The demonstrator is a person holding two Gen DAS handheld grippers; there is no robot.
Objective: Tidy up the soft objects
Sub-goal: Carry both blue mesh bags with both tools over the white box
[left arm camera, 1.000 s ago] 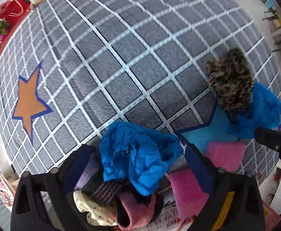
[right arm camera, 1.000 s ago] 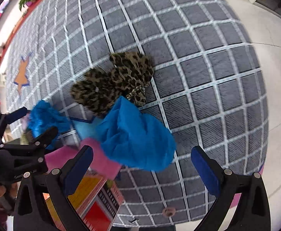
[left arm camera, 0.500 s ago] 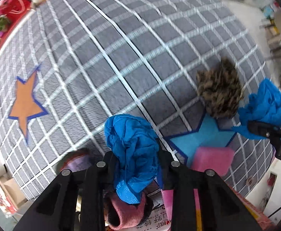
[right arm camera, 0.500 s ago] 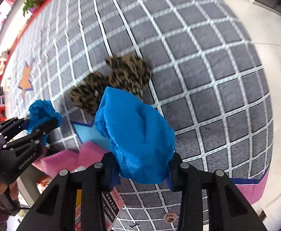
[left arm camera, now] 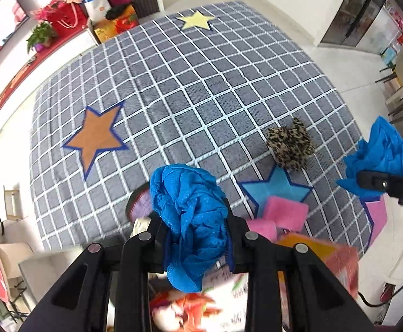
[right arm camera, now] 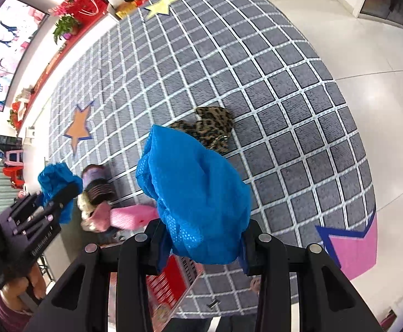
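Left wrist view: print on the blurred box (left arm camera: 229, 301) below cannot be read. The left gripper (left arm camera: 197, 238) is narrowed, its pads clamping a crumpled blue mesh cloth (left arm camera: 187, 210) lifted above the checked carpet (left arm camera: 201, 83). A leopard-print cloth (left arm camera: 291, 148) lies on the carpet near a blue star.

Right wrist view: the left tool's side reads roughly "GenRobot.AI". The right gripper (right arm camera: 204, 244) is pinched on a second blue mesh cloth (right arm camera: 196, 193), held off the carpet.
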